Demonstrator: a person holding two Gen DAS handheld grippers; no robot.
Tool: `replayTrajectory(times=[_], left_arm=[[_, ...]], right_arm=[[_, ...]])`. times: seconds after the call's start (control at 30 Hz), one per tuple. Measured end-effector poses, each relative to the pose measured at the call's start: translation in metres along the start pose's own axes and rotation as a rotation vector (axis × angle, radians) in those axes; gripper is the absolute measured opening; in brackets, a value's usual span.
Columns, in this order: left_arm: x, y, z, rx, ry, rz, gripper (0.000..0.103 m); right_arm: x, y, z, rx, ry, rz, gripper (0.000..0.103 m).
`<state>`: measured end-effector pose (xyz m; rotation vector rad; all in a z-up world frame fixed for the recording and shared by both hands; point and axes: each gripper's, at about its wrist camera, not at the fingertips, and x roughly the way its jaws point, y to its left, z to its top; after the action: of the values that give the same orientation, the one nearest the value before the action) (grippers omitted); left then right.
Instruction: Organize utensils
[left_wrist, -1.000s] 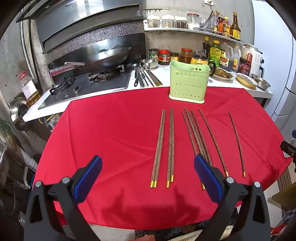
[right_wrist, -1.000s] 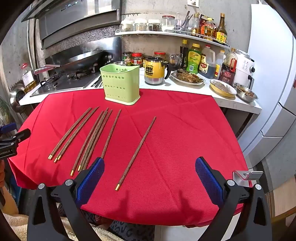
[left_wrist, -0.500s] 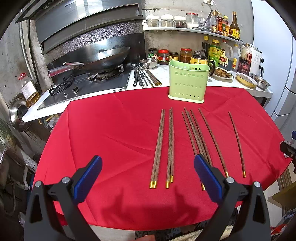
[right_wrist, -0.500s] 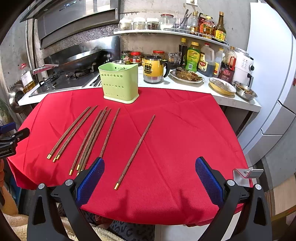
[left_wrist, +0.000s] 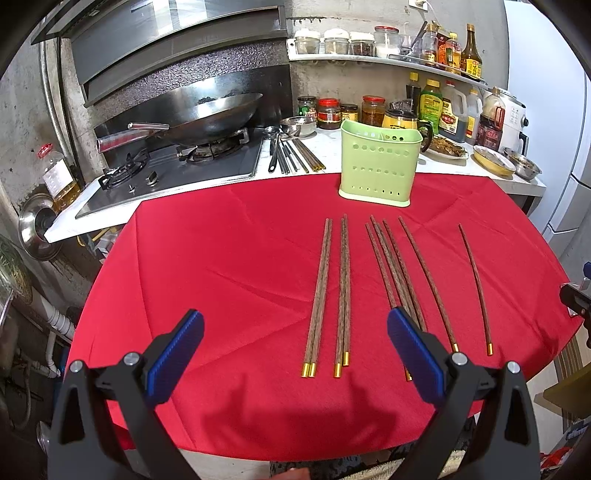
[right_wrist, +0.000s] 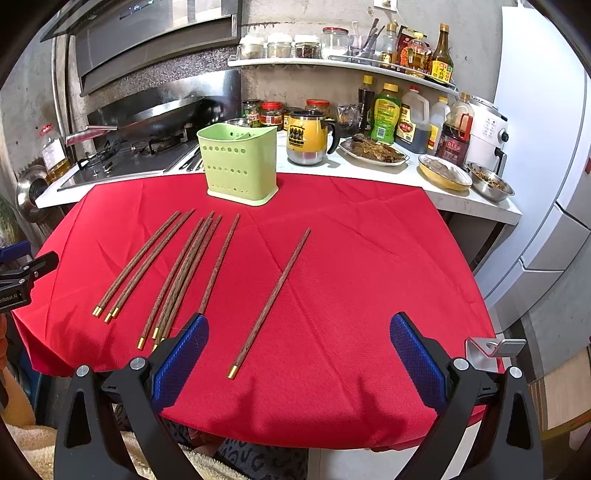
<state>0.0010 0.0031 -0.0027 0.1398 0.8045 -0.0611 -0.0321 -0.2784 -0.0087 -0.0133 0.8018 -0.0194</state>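
Both my tools hang above the near edge of the red tablecloth (left_wrist: 221, 258). My left gripper (left_wrist: 295, 343) stands with jaws wide apart, holding nothing; my right gripper (right_wrist: 299, 347) likewise, spread and empty.

The chopsticks (left_wrist: 343, 291) lie flat in a loose row on the cloth, gold tips toward me, wooden ends toward the green utensil holder (left_wrist: 380, 162). Two pairs lie left, a crossed cluster beside them, then one stick alone. The single chopstick (right_wrist: 273, 295) lies well apart at the right.

The holder stands upright at the far edge of the cloth, just beside the white counter (right_wrist: 424, 184).

Open room: bare cloth left of the chopsticks in the left view; bare cloth right of the single chopstick in the right view, out to the right edge.
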Motion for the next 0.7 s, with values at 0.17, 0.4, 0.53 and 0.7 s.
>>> replayTrajectory(times=[0.17,0.4,0.53,0.7], left_arm=[[0.0028,0.0033,0.0013,-0.006,0.001,0.001,0.097],[0.0032,0.0068,0.0028,-0.007,-0.002,-0.001,0.097],[0.0018,0.0056,0.0028,-0.007,0.001,0.000,0.097],[0.0019,0.0058,0.0027,-0.006,0.000,-0.001,0.097]], right_arm=[[0.0001,-0.0002,0.0013,-0.001,0.001,0.000,0.097],[0.0004,-0.0004,0.0004,0.000,-0.001,0.002,0.097],[-0.0002,0.0014,0.0015,-0.002,-0.001,-0.001,0.097],[-0.0002,0.0019,0.0028,-0.001,-0.002,-0.002,0.097]])
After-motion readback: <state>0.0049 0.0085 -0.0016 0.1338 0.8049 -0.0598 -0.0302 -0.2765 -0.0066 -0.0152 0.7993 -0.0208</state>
